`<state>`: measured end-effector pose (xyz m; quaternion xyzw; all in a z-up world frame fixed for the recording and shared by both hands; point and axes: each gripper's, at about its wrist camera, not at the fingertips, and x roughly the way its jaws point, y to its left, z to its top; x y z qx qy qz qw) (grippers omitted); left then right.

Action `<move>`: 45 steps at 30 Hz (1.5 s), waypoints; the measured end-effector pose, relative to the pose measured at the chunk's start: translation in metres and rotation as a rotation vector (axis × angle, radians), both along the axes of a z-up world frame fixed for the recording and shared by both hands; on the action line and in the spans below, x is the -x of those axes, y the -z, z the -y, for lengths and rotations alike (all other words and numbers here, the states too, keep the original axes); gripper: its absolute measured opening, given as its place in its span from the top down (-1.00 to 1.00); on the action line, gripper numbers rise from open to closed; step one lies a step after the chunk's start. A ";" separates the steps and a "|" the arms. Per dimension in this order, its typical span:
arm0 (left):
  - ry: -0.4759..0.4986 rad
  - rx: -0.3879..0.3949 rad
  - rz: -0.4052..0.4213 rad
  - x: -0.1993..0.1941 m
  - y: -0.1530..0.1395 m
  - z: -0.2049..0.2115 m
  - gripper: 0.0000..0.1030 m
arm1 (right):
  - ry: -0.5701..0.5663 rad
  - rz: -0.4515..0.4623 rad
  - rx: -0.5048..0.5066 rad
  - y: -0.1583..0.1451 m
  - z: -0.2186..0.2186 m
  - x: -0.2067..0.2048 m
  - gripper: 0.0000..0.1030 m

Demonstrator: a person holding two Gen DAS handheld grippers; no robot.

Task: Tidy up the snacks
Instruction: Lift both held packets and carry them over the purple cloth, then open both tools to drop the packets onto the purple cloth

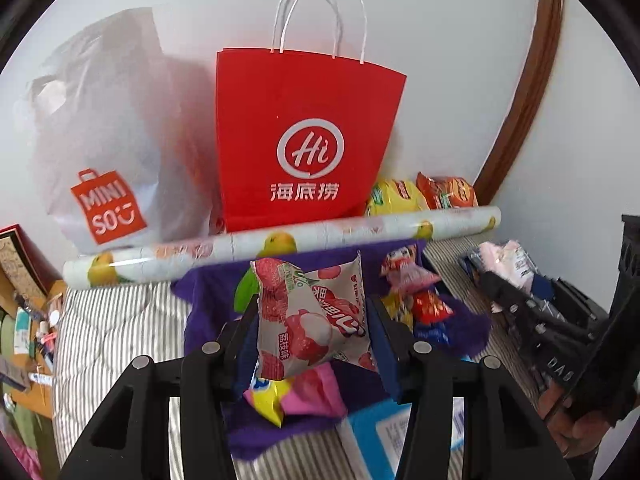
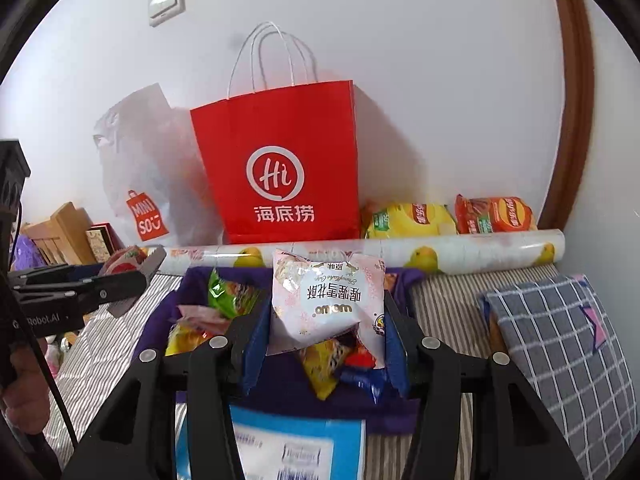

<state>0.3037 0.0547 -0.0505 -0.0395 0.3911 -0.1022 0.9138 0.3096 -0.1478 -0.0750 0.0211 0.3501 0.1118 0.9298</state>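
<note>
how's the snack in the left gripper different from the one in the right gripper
The lychee snack pack in the left gripper is printed with red lychee fruit on white; the snowflake crisp pack in the right gripper is pale pink with a dark label band. The lychee snack pack's text runs slanted; the snowflake crisp pack's text reads upside down. Both are puffy sealed pouches clamped between blue pads above the purple cloth.

Red paper bag (image 1: 308, 140) w/ white logo; purple cloth (image 1: 208, 312) at 6 on grey-white striped sheet (image 1: 104, 328)
</note>
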 end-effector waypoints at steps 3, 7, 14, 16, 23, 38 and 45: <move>0.021 0.017 -0.018 -0.012 0.009 -0.002 0.08 | -0.008 -0.015 0.000 0.011 -0.004 -0.015 0.02; 0.016 -0.017 -0.059 -0.026 0.025 -0.004 0.08 | -0.030 -0.051 0.003 0.031 -0.012 -0.029 0.02; -0.002 0.015 -0.099 -0.036 0.038 -0.018 0.08 | -0.052 -0.094 -0.004 0.059 -0.019 -0.035 0.02; -0.004 0.012 -0.102 -0.037 0.040 -0.018 0.08 | -0.051 -0.101 -0.015 0.063 -0.018 -0.036 0.02; -0.005 -0.010 -0.123 -0.043 0.050 -0.013 0.08 | -0.066 -0.154 -0.033 0.080 -0.014 -0.040 0.01; -0.025 0.008 -0.125 -0.048 0.050 -0.025 0.08 | -0.075 -0.192 -0.042 0.088 -0.015 -0.043 0.00; -0.024 0.025 -0.118 -0.048 0.049 -0.026 0.08 | -0.084 -0.213 -0.027 0.092 -0.018 -0.045 -0.02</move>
